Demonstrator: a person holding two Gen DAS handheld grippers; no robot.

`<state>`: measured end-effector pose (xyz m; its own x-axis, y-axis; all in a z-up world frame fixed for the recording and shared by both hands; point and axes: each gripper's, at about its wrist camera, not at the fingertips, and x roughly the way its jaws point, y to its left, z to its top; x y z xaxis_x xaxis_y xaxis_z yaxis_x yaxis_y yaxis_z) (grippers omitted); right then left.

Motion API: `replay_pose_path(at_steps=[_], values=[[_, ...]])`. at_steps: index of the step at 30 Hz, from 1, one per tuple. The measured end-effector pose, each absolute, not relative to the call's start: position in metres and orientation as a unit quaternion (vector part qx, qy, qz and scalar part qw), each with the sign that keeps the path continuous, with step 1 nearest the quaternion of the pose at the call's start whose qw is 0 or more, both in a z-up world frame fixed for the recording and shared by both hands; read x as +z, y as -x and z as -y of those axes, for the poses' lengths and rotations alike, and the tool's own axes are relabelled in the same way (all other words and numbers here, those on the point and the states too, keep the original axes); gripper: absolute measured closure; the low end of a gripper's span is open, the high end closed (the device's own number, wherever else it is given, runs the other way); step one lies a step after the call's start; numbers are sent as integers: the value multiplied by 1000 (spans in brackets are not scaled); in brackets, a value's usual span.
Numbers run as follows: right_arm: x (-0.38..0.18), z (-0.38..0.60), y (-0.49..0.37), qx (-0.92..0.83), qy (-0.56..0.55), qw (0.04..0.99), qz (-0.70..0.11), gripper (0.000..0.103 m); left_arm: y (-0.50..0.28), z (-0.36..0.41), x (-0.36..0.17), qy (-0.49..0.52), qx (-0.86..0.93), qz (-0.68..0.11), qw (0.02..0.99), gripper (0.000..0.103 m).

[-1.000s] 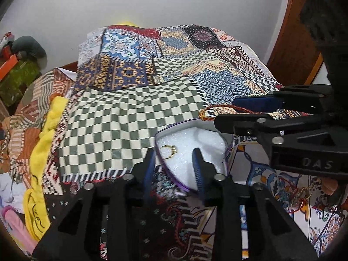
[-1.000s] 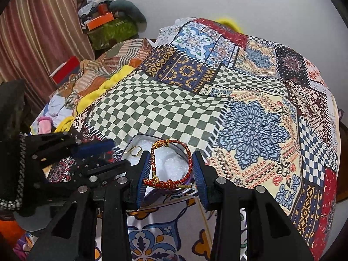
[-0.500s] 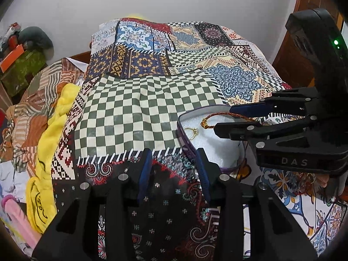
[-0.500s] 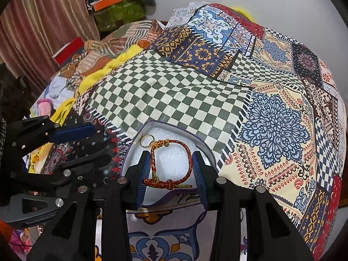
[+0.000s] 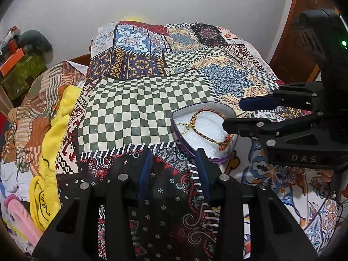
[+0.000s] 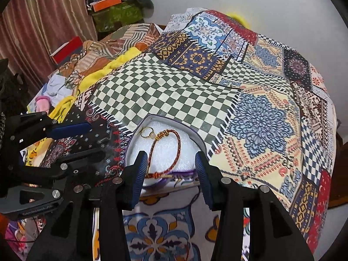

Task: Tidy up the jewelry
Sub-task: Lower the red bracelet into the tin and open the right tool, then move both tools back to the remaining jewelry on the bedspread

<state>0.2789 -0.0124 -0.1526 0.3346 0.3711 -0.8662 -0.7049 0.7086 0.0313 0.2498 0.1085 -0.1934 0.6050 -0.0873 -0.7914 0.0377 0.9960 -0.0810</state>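
A purple-rimmed box [image 6: 195, 136] with white foam inside sits on the patchwork bedspread [image 6: 165, 91]. In it lie a red-and-gold braided bracelet [image 6: 178, 145] and a gold ring [image 6: 150, 134]. My right gripper [image 6: 170, 165] hangs over the box's near edge. Its jaws are opening, and the bracelet rests on the foam between them, clear of the right pad. From the left wrist view the box [image 5: 177, 133], bracelet [image 5: 206, 136], ring [image 5: 186, 127] and right gripper [image 5: 233, 115] all show. My left gripper [image 5: 174, 163] is open with nothing in it, over dark patterned cloth left of the box.
A yellow cloth [image 5: 54, 130] and a heap of clothes lie along the bed's left side. Boxes [image 6: 115, 13] are stacked in the far left corner by a curtain [image 6: 43, 21]. A wooden door [image 5: 291, 43] stands at the right.
The bracelet went from hanging between the right fingers to lying on the foam, and those jaws widened. My left gripper drew back from the box toward the left.
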Motion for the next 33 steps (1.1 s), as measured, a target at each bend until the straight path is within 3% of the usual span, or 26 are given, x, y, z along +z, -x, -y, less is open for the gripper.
replay_pose_path(at_steps=[18,33], values=[[-103,78,-226,316,159,836,-420,61,-210,-62,-151,17,-58,-418,906,60],[-132,135,-201,309,145,825,-449,61,-195,-3,-178,6,-111,-453,884,59]])
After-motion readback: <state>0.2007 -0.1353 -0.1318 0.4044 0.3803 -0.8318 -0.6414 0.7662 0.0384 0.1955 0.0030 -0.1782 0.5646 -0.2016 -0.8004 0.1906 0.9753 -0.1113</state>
